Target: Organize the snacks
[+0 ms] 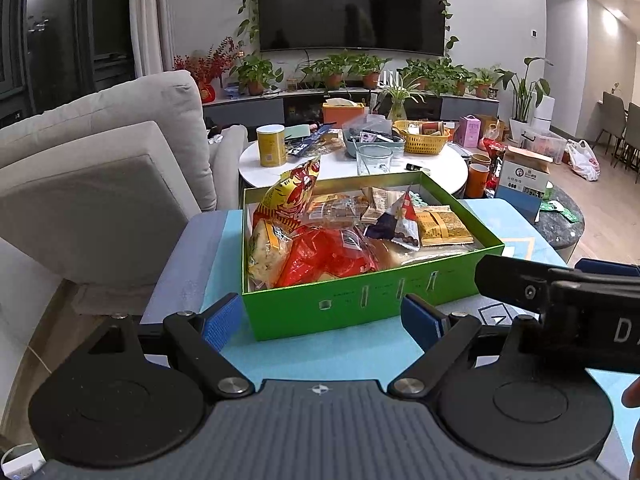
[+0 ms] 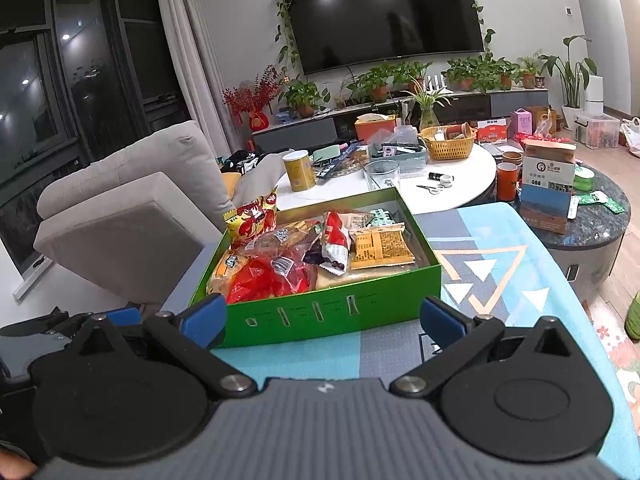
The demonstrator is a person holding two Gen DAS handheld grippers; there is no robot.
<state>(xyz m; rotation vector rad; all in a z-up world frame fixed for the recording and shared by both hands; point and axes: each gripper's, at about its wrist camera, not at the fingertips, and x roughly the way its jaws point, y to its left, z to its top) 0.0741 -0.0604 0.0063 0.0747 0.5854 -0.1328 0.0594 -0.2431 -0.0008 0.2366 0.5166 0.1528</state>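
Note:
A green box (image 1: 360, 304) (image 2: 332, 312) full of snack packets stands on a blue patterned cloth just ahead of both grippers. Inside lie a red bag (image 1: 332, 252) (image 2: 268, 280), a yellow-and-red bag (image 1: 290, 192) (image 2: 252, 216) leaning at the far left corner, and a yellow cracker pack (image 1: 442, 226) (image 2: 380, 248). My left gripper (image 1: 322, 320) is open, its blue pads wide apart before the box's near wall, nothing between them. My right gripper (image 2: 322, 318) is open too, just in front of the same wall. The right gripper's black body (image 1: 560, 304) shows in the left wrist view.
A grey sofa (image 1: 100, 184) (image 2: 132, 216) stands to the left. Behind the box a white round table (image 1: 352, 164) (image 2: 460, 184) carries a yellow can (image 1: 272, 146), a glass (image 1: 374, 160), a yellow basket (image 1: 420, 136) and scissors (image 2: 434, 189). A dark round table (image 2: 592, 232) with a carton stands to the right.

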